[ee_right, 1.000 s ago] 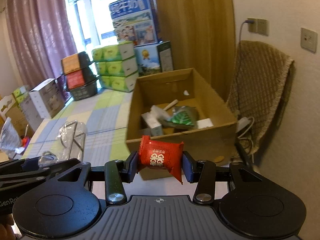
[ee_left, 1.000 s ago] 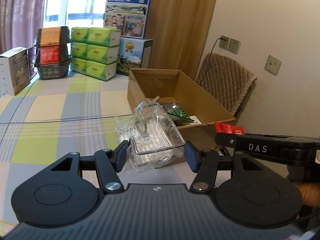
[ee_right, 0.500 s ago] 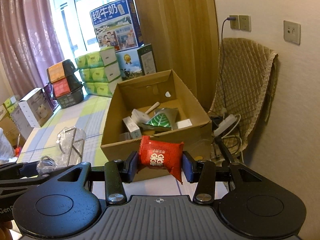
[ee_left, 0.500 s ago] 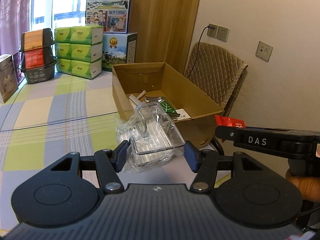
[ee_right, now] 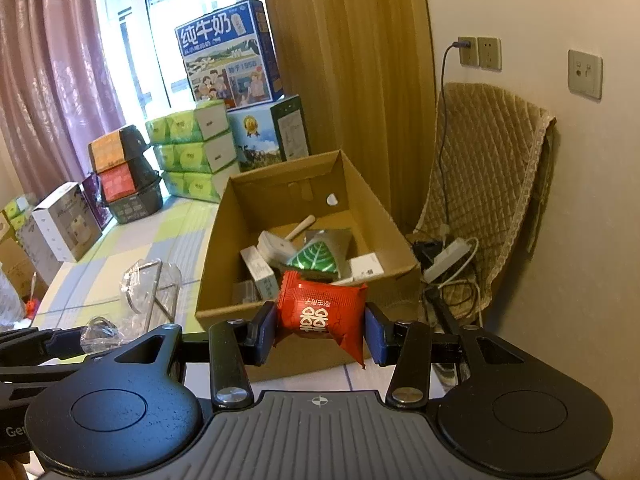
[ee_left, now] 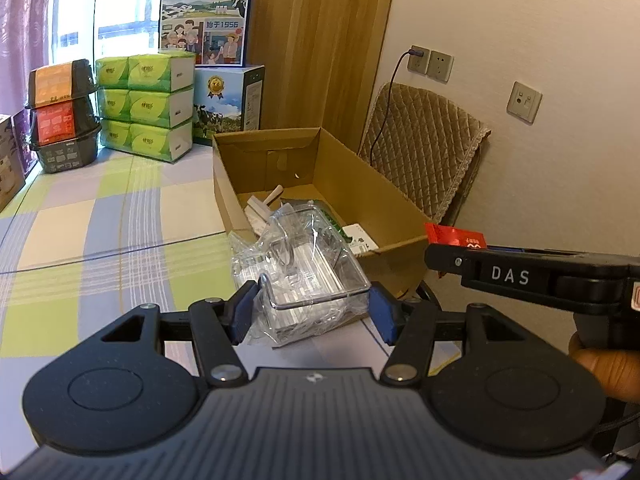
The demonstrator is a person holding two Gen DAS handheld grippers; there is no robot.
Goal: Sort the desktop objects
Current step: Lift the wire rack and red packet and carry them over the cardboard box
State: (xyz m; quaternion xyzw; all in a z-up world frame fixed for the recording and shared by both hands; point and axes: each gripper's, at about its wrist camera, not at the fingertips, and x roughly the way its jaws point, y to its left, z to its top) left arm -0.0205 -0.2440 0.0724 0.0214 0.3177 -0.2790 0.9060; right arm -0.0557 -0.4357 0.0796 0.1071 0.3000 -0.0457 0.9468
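Observation:
My left gripper (ee_left: 314, 310) is shut on a clear plastic container (ee_left: 308, 268) wrapped in crinkled film, held in front of the open cardboard box (ee_left: 392, 196). The same container (ee_right: 150, 284) shows at the lower left of the right wrist view. My right gripper (ee_right: 320, 326) is shut on a red snack packet (ee_right: 322, 310) with white characters, just before the box's near wall (ee_right: 224, 304). That packet (ee_left: 456, 236) also pokes out at the right of the left wrist view. Inside the box lie a green leaf-print pouch (ee_right: 318, 256), small white boxes and a wooden-handled item.
A checked tablecloth (ee_left: 100, 220) covers the table. Green tissue packs (ee_left: 144, 108), milk cartons (ee_left: 208, 12), stacked black baskets (ee_left: 60, 116) and white boxes (ee_right: 64, 220) line the far edge. A quilted chair (ee_right: 488, 168) with a power strip (ee_right: 446, 260) stands by the wall at right.
Both grippers have risen and moved closer to the cardboard box, so more of its inside shows. Each still holds the same object.

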